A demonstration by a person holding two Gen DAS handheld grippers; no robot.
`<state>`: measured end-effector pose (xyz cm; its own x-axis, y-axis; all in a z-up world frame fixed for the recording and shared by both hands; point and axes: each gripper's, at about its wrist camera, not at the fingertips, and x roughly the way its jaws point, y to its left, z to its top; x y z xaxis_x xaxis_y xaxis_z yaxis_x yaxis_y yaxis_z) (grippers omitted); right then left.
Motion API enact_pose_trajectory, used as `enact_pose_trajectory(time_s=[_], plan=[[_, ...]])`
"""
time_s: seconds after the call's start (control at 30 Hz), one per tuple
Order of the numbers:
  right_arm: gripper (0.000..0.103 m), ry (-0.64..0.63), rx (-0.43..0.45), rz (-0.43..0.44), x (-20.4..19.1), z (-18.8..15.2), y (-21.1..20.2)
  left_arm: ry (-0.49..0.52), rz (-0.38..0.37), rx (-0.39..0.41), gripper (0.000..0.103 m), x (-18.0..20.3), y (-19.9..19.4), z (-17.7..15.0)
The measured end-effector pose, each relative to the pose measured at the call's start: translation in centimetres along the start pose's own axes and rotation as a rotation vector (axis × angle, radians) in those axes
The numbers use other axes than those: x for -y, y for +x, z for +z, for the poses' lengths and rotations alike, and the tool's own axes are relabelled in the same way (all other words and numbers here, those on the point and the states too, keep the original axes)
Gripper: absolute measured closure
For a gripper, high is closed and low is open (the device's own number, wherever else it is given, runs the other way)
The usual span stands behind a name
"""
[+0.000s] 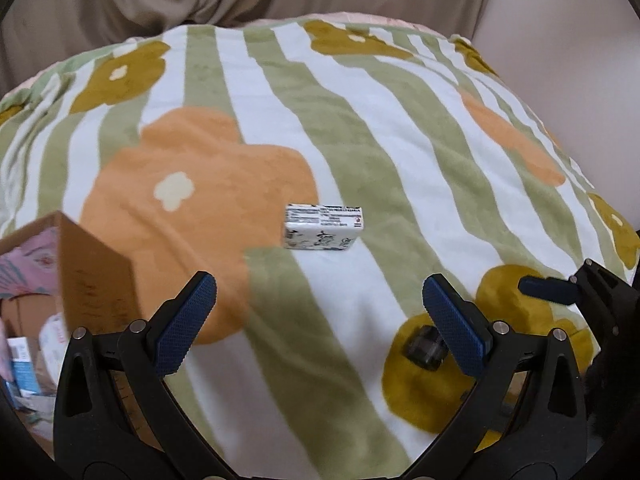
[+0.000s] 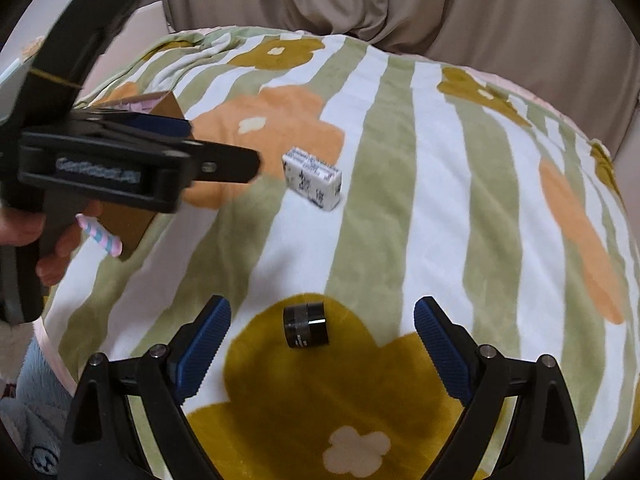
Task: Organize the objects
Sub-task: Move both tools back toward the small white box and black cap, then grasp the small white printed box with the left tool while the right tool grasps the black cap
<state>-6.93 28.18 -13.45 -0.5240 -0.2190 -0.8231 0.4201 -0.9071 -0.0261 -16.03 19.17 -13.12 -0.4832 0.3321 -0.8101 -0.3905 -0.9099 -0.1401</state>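
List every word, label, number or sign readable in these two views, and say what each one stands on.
No text can be read for certain.
White box on the blanket: lines of small print and a red mark on its side, too small to read.
Left gripper body: embossed lettering, too blurred to read.
Cardboard box: faint marks on its wall and printed packages inside, unreadable.
Black cylinder: no lettering visible.

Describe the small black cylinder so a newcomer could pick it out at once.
Start from the striped floral blanket covering the bed. On its near mustard-yellow flower, just ahead of the open right hand-held gripper, lies the small black cylinder on its side. The only other loose item, a white printed box, sits farther back.
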Motion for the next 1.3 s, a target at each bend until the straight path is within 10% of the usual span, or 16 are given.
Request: enact_pose_trajectory(time_s=[0.5, 1.3], plan=[[0.012, -0.015, -0.041, 0.072, 0.5, -2.0, 4.8, -0.042, -0.006, -0.048, 0.000, 0.6, 7.4, 1.4], [0.071, -0.078, -0.054, 0.090, 0.0, -2.6, 6.7, -0.057, 0.036, -0.068, 0.042, -0.1, 10.9, 1.8]])
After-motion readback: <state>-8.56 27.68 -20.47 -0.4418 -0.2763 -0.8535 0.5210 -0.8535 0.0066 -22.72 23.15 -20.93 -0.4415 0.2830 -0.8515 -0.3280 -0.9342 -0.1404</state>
